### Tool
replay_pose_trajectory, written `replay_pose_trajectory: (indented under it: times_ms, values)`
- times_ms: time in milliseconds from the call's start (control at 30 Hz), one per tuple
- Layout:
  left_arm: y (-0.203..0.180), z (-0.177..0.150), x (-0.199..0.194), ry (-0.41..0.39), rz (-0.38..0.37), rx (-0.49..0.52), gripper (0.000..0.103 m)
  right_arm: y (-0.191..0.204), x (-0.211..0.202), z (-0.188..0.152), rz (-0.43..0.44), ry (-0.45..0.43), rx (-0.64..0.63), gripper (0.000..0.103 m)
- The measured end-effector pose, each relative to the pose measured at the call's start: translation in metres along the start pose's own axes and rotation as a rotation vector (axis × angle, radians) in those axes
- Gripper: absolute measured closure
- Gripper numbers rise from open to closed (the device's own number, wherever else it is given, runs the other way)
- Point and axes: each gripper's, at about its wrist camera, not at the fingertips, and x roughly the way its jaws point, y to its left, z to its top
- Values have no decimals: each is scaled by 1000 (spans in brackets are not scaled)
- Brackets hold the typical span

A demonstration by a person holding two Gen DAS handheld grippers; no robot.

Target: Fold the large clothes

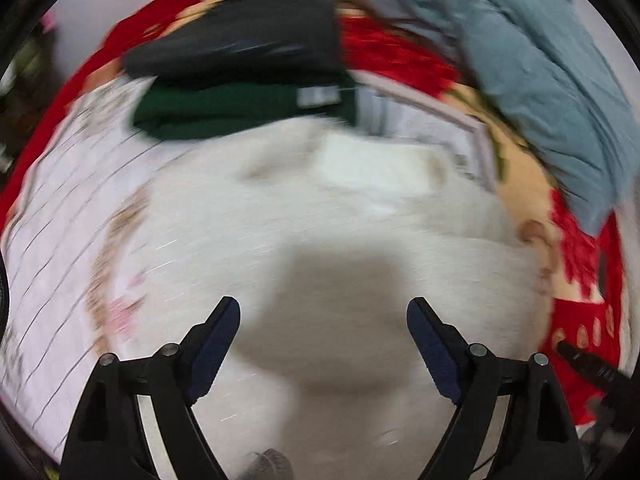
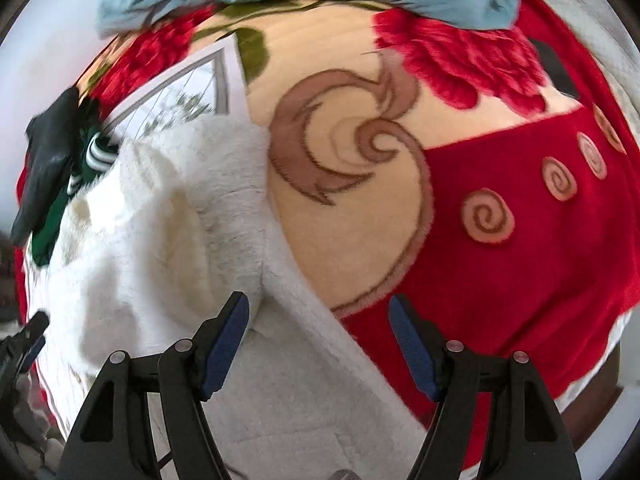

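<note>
A large white fluffy garment (image 1: 320, 216) lies spread on the bed; it also shows in the right wrist view (image 2: 168, 216). My left gripper (image 1: 323, 312) is open and empty, hovering just above the garment's middle, which carries its shadow. My right gripper (image 2: 319, 308) is open and empty above the garment's right edge, where the white fabric meets the blanket. The left view is motion-blurred. The tip of the right gripper shows at the right edge of the left wrist view (image 1: 588, 364).
A red and cream floral blanket (image 2: 500, 260) covers the bed. A folded dark green garment (image 1: 240, 110) and a black one (image 1: 248, 44) are stacked at the far side. A grey-blue quilt (image 1: 540, 68) is bunched at the back right. A white patterned sheet (image 1: 60, 248) lies left.
</note>
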Motion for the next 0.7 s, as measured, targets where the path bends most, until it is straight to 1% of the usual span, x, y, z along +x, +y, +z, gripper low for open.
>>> replay_pose_trajectory:
  times_ms: [67, 100, 133, 167, 200, 267, 300, 333, 367, 400, 433, 467, 533, 600, 700]
  values:
    - [25, -13, 2, 17, 90, -15, 18, 7, 6, 1, -25, 16, -62, 29]
    - [35, -20, 6, 30, 138, -11, 18, 13, 12, 2, -36, 38, -107, 29]
    - [44, -28, 15, 56, 202, -3, 18, 17, 19, 2, -49, 61, -143, 29]
    - [52, -33, 23, 82, 246, -5, 18, 23, 27, 2, -64, 81, -181, 29]
    - [62, -39, 30, 106, 280, -19, 18, 27, 36, 2, -72, 93, -210, 29]
    - [73, -46, 42, 124, 345, -36, 18, 35, 54, 2, -83, 124, -249, 29]
    - [75, -48, 48, 128, 391, -35, 18, 39, 65, 2, -81, 145, -265, 29]
    - [76, -49, 53, 127, 428, -34, 18, 43, 73, 2, -78, 161, -276, 31]
    - [77, -49, 57, 124, 455, -37, 18, 46, 81, 3, -79, 163, -277, 37]
    - [79, -47, 61, 126, 477, -45, 18, 48, 86, 4, -77, 158, -278, 61]
    - [81, -45, 65, 131, 495, -56, 18, 50, 90, 7, -88, 148, -283, 75]
    - [84, -44, 70, 135, 508, -61, 16, 51, 93, 11, -115, 130, -279, 75]
    - [88, -41, 83, 156, 526, -59, 16, 43, 97, 20, -112, 117, -215, 75]
    - [91, -43, 91, 164, 542, -50, 15, 35, 103, 25, -115, 129, -151, 75]
    - [95, -40, 88, 170, 522, -41, 15, 36, 98, 24, -123, 153, -136, 75]
